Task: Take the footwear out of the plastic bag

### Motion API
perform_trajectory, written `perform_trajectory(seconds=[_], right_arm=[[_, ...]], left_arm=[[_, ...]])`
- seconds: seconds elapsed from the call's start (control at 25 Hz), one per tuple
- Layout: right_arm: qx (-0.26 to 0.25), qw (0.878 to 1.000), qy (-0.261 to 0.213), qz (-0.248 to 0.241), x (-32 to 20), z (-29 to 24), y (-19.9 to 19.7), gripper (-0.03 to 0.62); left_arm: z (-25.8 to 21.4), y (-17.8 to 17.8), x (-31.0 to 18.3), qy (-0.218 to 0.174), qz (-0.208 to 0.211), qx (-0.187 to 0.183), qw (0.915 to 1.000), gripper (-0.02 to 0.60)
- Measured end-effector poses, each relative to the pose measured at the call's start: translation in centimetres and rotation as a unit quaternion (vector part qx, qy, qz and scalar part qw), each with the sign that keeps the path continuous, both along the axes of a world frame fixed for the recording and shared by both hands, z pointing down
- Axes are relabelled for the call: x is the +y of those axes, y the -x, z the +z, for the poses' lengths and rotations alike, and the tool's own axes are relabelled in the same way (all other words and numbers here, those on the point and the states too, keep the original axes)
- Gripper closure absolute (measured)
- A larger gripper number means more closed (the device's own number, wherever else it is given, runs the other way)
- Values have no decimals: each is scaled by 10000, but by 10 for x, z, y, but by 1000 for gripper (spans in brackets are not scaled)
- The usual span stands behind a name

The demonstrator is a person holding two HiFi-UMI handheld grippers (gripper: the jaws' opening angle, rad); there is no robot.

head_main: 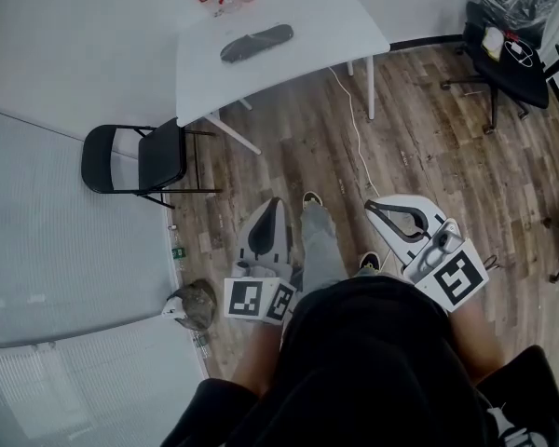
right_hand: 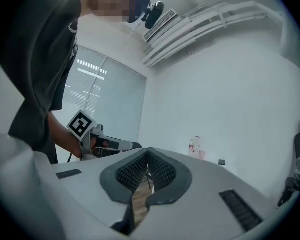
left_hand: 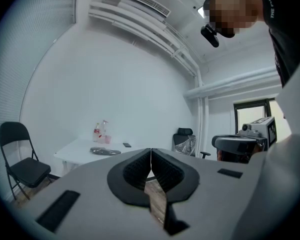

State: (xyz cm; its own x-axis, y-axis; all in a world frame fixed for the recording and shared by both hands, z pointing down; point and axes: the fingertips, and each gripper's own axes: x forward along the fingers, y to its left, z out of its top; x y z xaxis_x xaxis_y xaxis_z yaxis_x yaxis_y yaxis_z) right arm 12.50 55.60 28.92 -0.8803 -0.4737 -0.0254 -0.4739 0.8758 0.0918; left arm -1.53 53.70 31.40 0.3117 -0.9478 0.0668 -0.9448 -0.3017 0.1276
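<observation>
Left gripper (head_main: 272, 210), right gripper (head_main: 377, 210): jaws closed, nothing held, low centre of frame. Dark bundle (head_main: 256, 43), likely the bagged footwear, on white table (head_main: 335, 26), upper centre, well apart. Advice: walk closer, open jaws early, one pins bag, other draws footwear.

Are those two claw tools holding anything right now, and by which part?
Nothing. The left gripper and the right gripper are both shut with nothing between their jaws. The bag lies on the table, well away from both.
</observation>
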Motion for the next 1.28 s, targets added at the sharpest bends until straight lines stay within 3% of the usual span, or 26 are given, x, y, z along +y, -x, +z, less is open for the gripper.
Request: perform_trajectory(seconds=[0.4,0.8,1.28], right_arm=[[-184,9989,73,417,-46,-1,3,574],[-273,9983,125,503,-86,5,17,574],[-159,9966,229,770,-166,15,47,574]], left_arm=[[-4,9,-27,-62,-15,27,10000,558],[4,27,-62,57,-55,61,10000,558],[14,56,-142,182,84,178,9996,558]])
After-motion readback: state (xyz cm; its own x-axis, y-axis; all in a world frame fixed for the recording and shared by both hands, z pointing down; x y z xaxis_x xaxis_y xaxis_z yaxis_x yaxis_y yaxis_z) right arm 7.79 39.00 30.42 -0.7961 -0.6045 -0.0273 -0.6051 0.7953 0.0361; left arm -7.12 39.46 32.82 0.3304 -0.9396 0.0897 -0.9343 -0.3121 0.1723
